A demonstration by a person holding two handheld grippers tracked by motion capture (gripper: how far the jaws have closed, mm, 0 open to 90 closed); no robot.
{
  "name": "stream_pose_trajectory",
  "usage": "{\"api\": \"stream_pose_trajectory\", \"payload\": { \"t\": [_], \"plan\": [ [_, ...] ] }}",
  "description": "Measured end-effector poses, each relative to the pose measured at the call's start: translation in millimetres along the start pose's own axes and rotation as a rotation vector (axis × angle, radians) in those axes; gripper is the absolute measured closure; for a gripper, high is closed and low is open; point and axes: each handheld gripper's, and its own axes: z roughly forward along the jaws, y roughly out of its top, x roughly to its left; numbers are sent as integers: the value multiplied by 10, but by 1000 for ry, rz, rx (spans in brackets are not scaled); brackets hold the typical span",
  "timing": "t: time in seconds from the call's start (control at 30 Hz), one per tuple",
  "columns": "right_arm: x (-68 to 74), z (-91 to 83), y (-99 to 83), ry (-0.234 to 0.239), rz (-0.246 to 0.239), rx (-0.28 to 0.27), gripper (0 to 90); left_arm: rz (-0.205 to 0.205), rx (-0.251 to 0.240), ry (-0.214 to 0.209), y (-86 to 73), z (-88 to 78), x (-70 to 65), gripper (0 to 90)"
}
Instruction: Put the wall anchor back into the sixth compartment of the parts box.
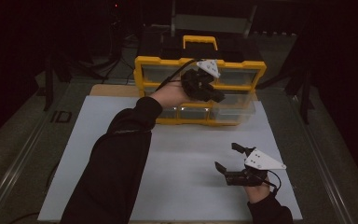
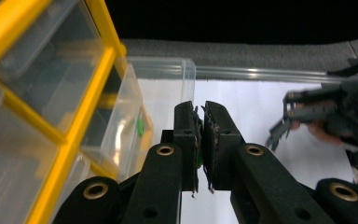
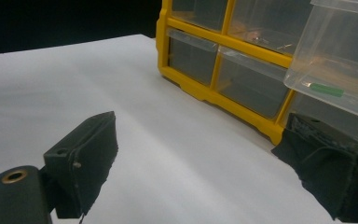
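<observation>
The left gripper (image 2: 200,116) has its fingers (image 2: 185,135) clenched almost flat together, with only a sliver of something green (image 2: 199,158) showing in the narrow slit between the pads; what that sliver is cannot be made out. In the high view this left gripper (image 1: 216,96) hangs toward twelve o'clock of the white sheet (image 1: 121,154), in front of the yellow drawer cabinet (image 1: 142,74), with the person's black sleeve (image 1: 116,158) running up to it from about seven o'clock. Just beside its tips a clear plastic drawer (image 1: 235,105) stands pulled out of the cabinet's frame at its right-hand end; in the left gripper view the same drawer (image 2: 168,79) sits at about eleven o'clock of the jaws, with a small green piece (image 2: 140,127) lying inside it. The right gripper (image 1: 226,158) rests low over the sheet at about four o'clock, its fingers (image 1: 237,148) released and spread wide with nothing between them. In the right gripper view the two pads (image 3: 91,154) stand far apart over bare white sheet (image 3: 177,158), the cabinet (image 3: 223,100) lies at about one o'clock, and the pulled-out drawer (image 3: 335,60) overhangs at two o'clock with two green pieces (image 3: 326,89) visible through its clear floor
</observation>
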Motion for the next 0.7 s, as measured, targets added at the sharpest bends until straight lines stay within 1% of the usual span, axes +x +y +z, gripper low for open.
{"api": "stream_pose_trajectory", "payload": {
  "t": [0.13, 0.17, 0.23, 0.27, 0.3, 0.33, 0.43, 0.5, 0.57, 0.7],
  "plan": [
    [-6, -1, -7, 1, 8, 3, 107, -12, -30, 0, 109, 68, 6, 828],
    [-6, -1, -7, 0, 6, 3, 107, -16, -41, 5, 134, 85, 10, 828],
    [-6, -1, -6, 3, 8, 3, 107, -25, -54, 1, 173, 125, 20, 828],
    [-4, -4, -5, 3, 7, 2, 107, -36, -59, 5, 189, 148, 30, 828],
    [-7, -6, -4, 1, 3, 0, 107, -44, -60, 4, 199, 164, 38, 828],
    [-10, -6, -3, 2, 4, -2, 107, -43, -61, 11, 213, 188, 41, 828],
    [-16, -11, -4, 1, 6, -6, 107, -60, -65, 27, 244, 255, 51, 827],
    [-18, -14, -4, 1, 9, -6, 107, -67, -56, 40, 258, 298, 59, 827],
    [-19, -15, -6, 2, 13, -5, 107, -86, -57, 54, 268, 350, 74, 827],
    [-22, -24, -2, 3, 12, -8, 107, -107, -45, 73, 254, 438, 103, 826]
  ]
}}
